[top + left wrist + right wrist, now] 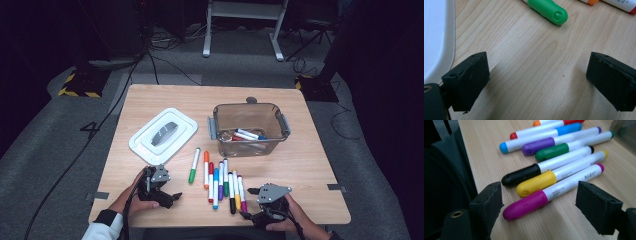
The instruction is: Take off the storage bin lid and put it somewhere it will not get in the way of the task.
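Both my grippers are low at the near edge of the table (150, 100), jaws spread wide, nothing held. Work in hand looks like markers into the clear bin (250, 129), which already has a few inside; its lid (163, 134) lies off to the left.

Right gripper (539, 202) is lined up on the magenta marker (551, 192), nearest of the row, cap end between my jaws but not touched yet. Left gripper (537, 80) sits over bare wood, the green marker (547, 10) just ahead of it, lying apart from the row.

Risks as I judge them:
- The yellow marker (560, 173) touches the magenta one along its length. If I close off-centre, one jaw pad lands on yellow and I either pinch two or roll both away.
- Grabbing at the cap end leaves the barrel hanging long; it could swing and slip, or hit the bin rim.
- Round barrels on smooth wood: any sideways nudge sends the row rolling, toward the near edge.
- The left jaw is close to the lid's edge; a wide sweep bumps it.
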A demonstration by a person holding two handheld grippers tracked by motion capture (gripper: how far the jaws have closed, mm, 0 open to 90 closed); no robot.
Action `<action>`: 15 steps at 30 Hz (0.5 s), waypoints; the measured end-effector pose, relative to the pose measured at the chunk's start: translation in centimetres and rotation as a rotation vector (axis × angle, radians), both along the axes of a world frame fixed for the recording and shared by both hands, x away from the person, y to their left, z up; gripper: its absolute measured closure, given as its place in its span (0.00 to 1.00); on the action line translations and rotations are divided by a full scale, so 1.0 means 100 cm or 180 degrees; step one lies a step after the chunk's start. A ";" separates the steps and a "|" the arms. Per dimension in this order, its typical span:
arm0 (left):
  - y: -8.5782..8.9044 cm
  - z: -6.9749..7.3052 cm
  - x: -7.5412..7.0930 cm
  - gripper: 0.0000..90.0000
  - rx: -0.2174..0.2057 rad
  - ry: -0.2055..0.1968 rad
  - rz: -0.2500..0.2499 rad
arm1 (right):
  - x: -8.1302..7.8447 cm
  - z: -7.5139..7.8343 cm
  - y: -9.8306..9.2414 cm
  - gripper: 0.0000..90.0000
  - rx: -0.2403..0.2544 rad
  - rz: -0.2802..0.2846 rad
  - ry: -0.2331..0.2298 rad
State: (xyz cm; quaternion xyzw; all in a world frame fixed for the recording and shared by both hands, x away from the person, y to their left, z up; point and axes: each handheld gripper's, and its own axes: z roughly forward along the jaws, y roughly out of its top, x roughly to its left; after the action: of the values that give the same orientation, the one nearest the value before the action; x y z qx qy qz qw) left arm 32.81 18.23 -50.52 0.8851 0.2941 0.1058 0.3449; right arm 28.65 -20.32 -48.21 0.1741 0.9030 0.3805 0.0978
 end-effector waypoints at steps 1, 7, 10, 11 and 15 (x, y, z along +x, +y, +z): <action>0.000 0.000 0.000 0.06 -0.0001 0.0001 0.0001 | 0.001 -0.003 0.000 0.25 -0.0052 -0.0014 -0.0031; 0.000 0.000 0.000 0.06 -0.0001 0.0001 -0.0002 | 0.011 -0.010 -0.008 0.26 -0.0147 -0.0151 -0.0001; 0.000 0.000 0.000 0.06 0.0000 0.0000 -0.0003 | 0.017 -0.012 -0.019 0.30 -0.0175 -0.0259 0.0022; 0.000 0.000 0.000 0.06 0.0000 -0.0001 -0.0002 | 0.021 -0.012 -0.023 0.32 -0.0189 -0.0293 0.0010; 0.000 0.000 0.000 0.06 -0.0001 0.0000 -0.0002 | 0.043 -0.012 -0.048 0.38 -0.0129 -0.0536 0.0089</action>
State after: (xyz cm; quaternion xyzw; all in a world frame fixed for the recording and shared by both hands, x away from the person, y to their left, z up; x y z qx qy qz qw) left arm 32.82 18.23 -50.52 0.8851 0.2938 0.1056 0.3450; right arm 32.94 -25.12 -49.44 0.2526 0.8939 0.3502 0.1204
